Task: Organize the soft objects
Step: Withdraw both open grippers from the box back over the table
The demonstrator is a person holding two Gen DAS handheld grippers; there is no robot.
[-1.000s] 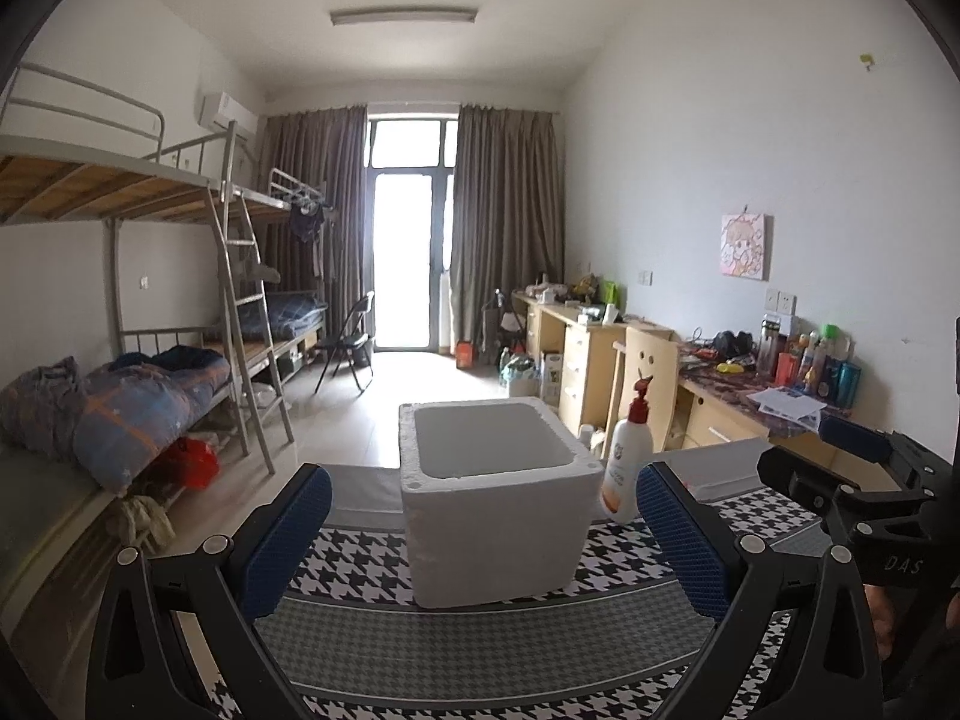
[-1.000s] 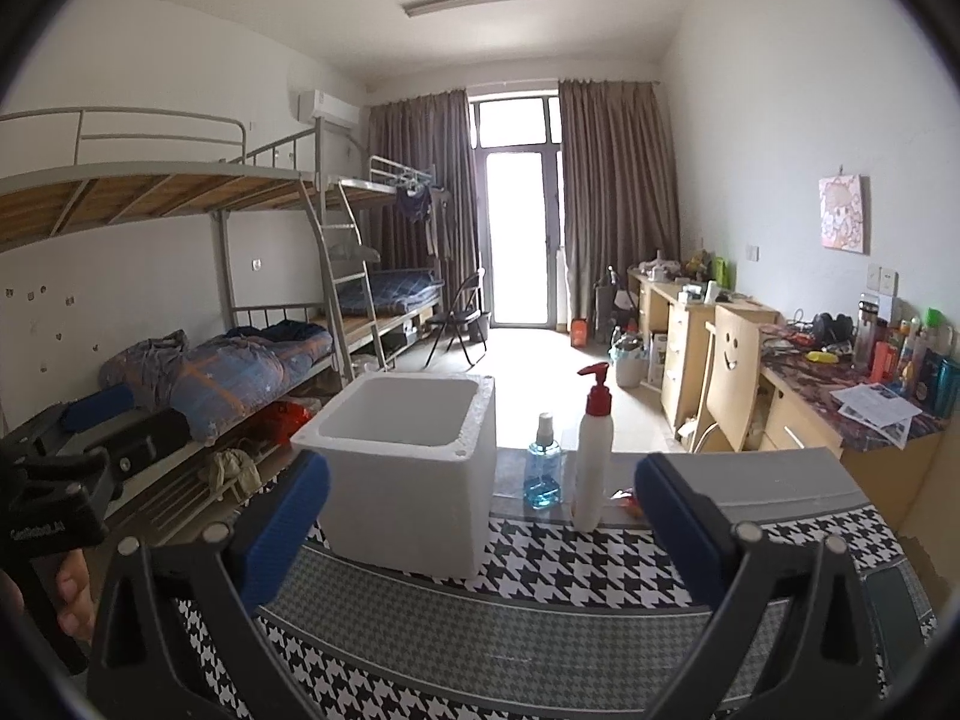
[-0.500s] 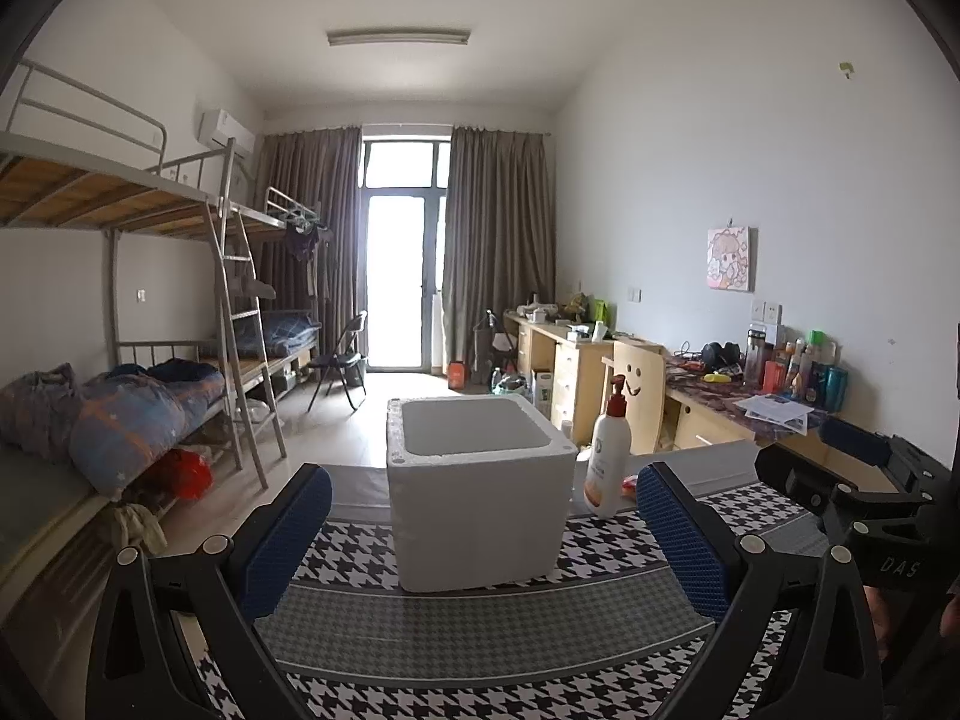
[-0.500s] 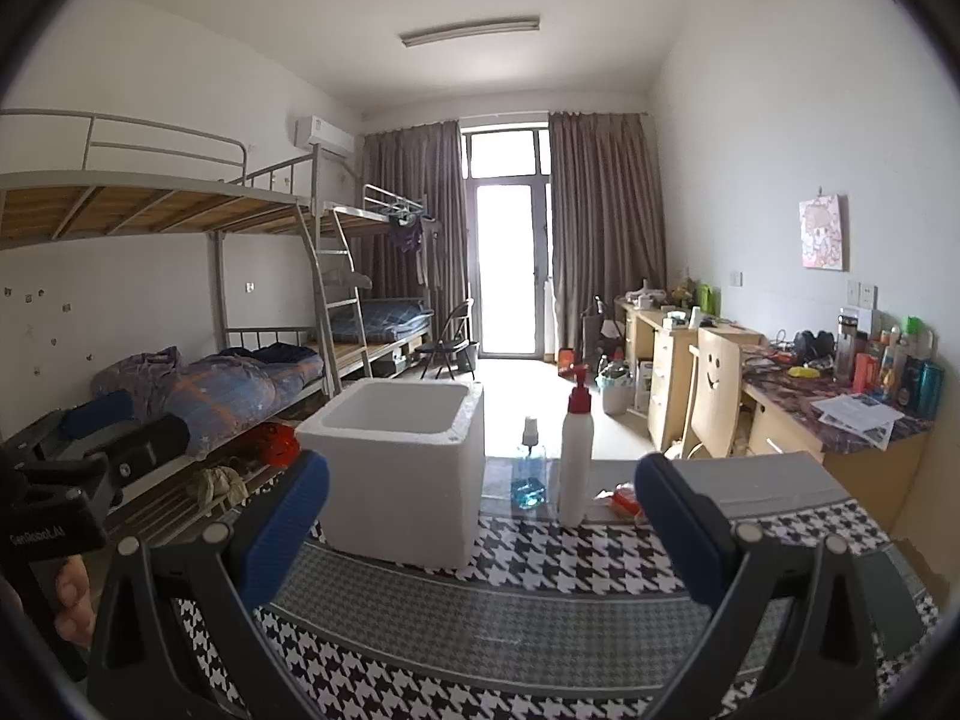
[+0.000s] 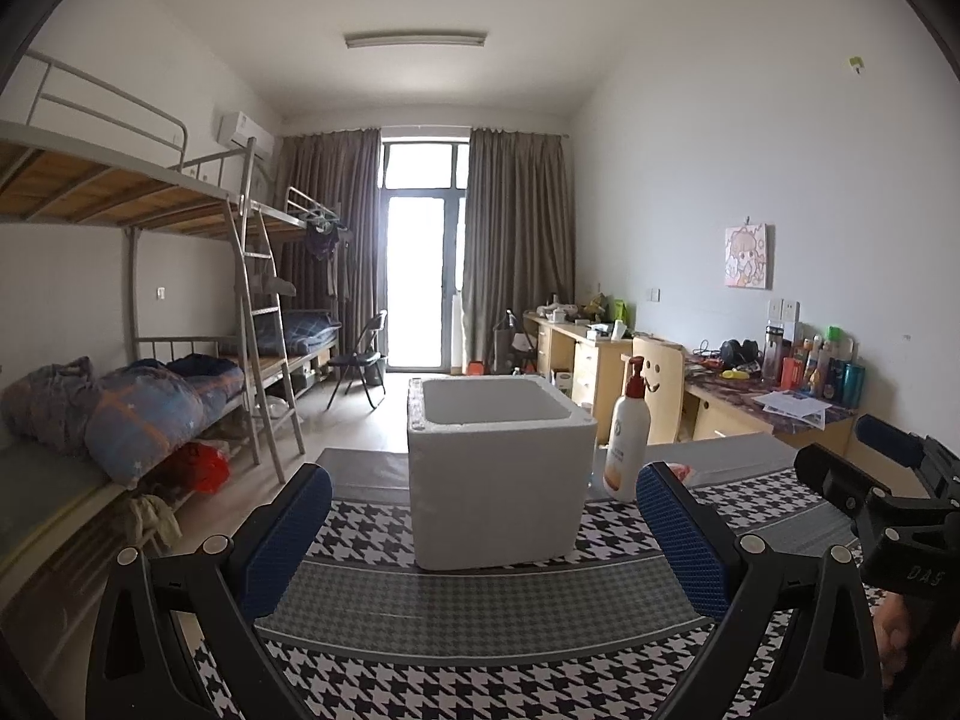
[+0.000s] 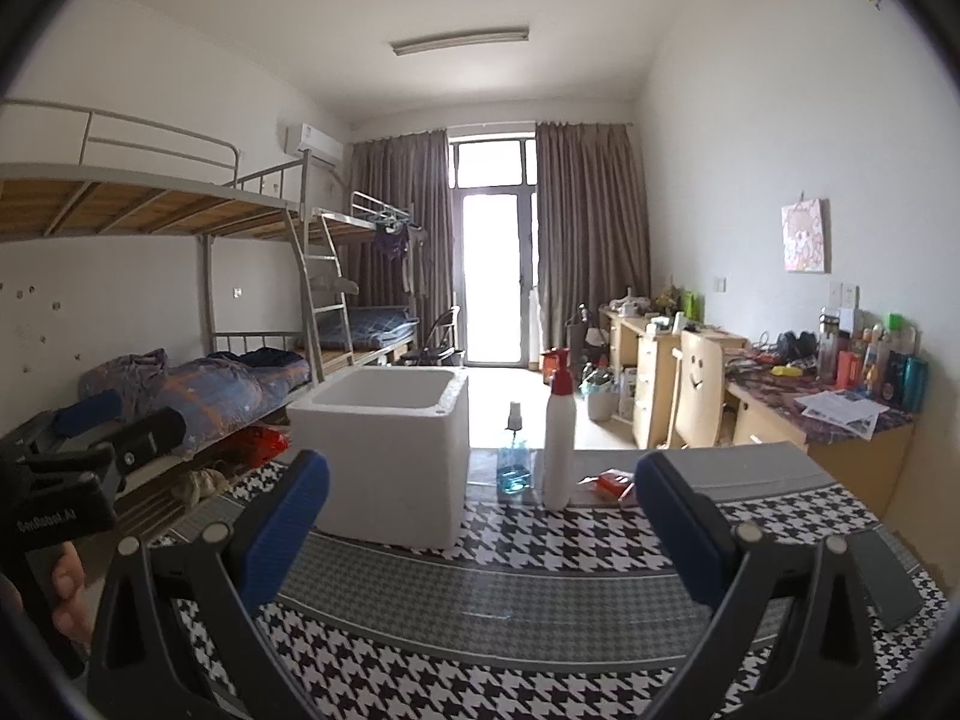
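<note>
Lettering "DAS" shows on the right gripper (image 5: pixel 888 462) body in the left view, and "GenRobot.AI", partly blurred, on the left gripper (image 6: pixel 102 426) body in the right view; both tools spread wide, holding nothing, above the houndstooth table (image 5: pixel 480 678) where the white foam box (image 5: pixel 498 474) stands beside a pump bottle (image 5: pixel 627 438) with unreadable label

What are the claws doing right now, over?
Left claw open, empty. Right claw open, empty. White foam box upright on houndstooth table; no soft objects seen. Pump bottle and blue bottle stand beside box.
</note>
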